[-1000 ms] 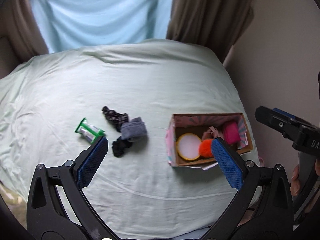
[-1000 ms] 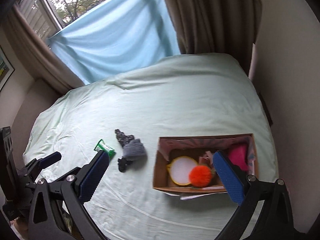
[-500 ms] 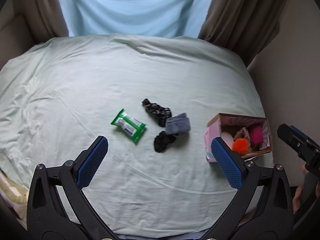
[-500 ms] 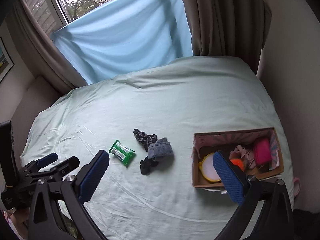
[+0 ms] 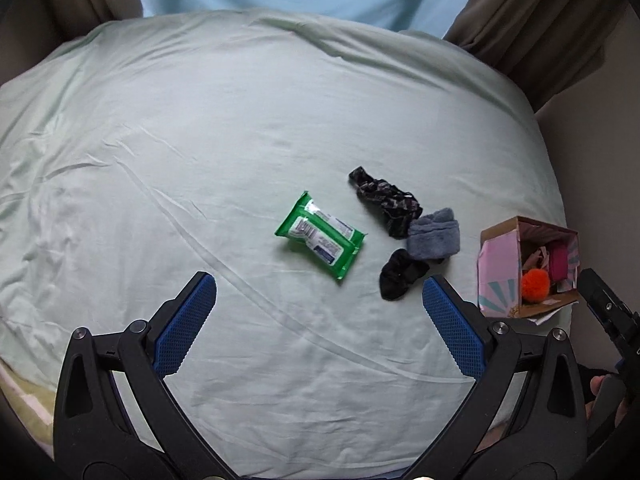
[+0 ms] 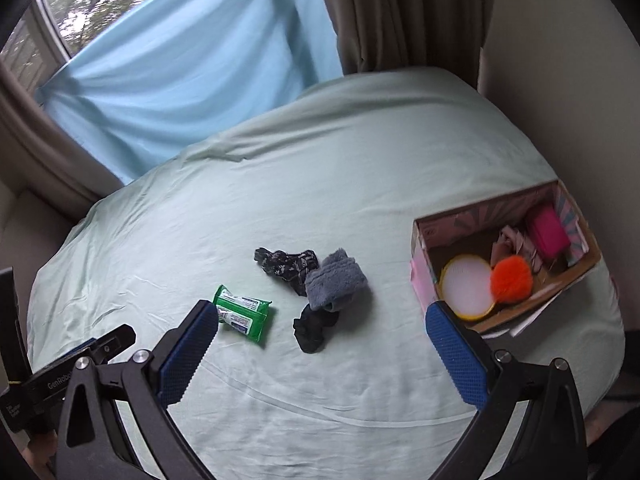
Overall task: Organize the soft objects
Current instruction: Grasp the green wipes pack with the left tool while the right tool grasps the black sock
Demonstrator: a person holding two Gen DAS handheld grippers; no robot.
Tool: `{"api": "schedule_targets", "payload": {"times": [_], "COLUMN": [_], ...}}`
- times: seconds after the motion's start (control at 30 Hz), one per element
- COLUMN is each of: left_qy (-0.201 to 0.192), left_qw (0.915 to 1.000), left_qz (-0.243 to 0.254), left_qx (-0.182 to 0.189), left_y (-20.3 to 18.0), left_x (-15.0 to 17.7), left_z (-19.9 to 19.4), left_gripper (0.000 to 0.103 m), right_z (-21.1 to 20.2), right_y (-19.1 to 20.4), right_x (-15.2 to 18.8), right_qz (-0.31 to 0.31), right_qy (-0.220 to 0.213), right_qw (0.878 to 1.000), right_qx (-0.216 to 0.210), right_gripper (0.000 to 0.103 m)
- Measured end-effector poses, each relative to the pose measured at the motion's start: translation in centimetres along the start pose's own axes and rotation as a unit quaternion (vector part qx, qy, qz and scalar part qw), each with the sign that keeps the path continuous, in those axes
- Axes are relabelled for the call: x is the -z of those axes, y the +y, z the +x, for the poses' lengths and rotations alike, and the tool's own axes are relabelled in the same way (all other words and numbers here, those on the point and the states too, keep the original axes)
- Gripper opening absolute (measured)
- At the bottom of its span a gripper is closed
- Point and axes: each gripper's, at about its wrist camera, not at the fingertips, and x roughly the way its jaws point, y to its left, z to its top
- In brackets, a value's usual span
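Two hand-held grippers are held wide open and empty above the bed [image 5: 160, 128]. A grey sock [image 5: 434, 234] lies ahead (cardboard box [image 6: 576, 268] further right), nearer the right hand-held gripper [image 6: 320, 346], lengthwise left-to-right.

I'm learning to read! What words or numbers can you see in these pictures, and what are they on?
"GenRobot", partly cut off, on the black body of the left gripper as seen in the right wrist view.
A small white label lower on that gripper: too small to read.
The print on the green wipes pack: too small and blurred to read.
The cardboard box: only patterns, no words I can read.
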Motion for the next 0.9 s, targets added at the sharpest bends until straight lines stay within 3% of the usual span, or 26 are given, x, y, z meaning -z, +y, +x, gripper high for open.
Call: {"api": "schedule_targets", "payload": {"times": [0.27,0.5,0.83,0.9], "left_qy": [0.065,0.099,0.119,0.120], "left_qw": [0.9955,0.9875,0.9735,0.9729], "left_qz": [-0.066,-0.118,-0.192,-0.195], "left_qx": [0.019,0.034,0.036,0.035], "left_y": [3.0,2.7,2.1,1.7], "left_x": [-1.6,-1.9,-1.3,-1.2], "left_z": [8.9,15.9,22.2,22.8], "left_gripper": [0.103,0.103,0.102,0.101], "right_z": [8.8,15.5,21.2,21.6], "right_y": [0.2,-1.2,-0.3,0.0], "right_x": [2.7,4.6,6.0,6.1], "right_qz": [0.069,0.129,0.131,0.125], "right_qy": [0.046,0.066,0.092,0.087], "right_qw": [0.996,0.988,0.986,0.988], "right_qx": [0.021,0.046,0.035,0.031], "right_gripper": [0.103,0.103,0.103,0.096]}}
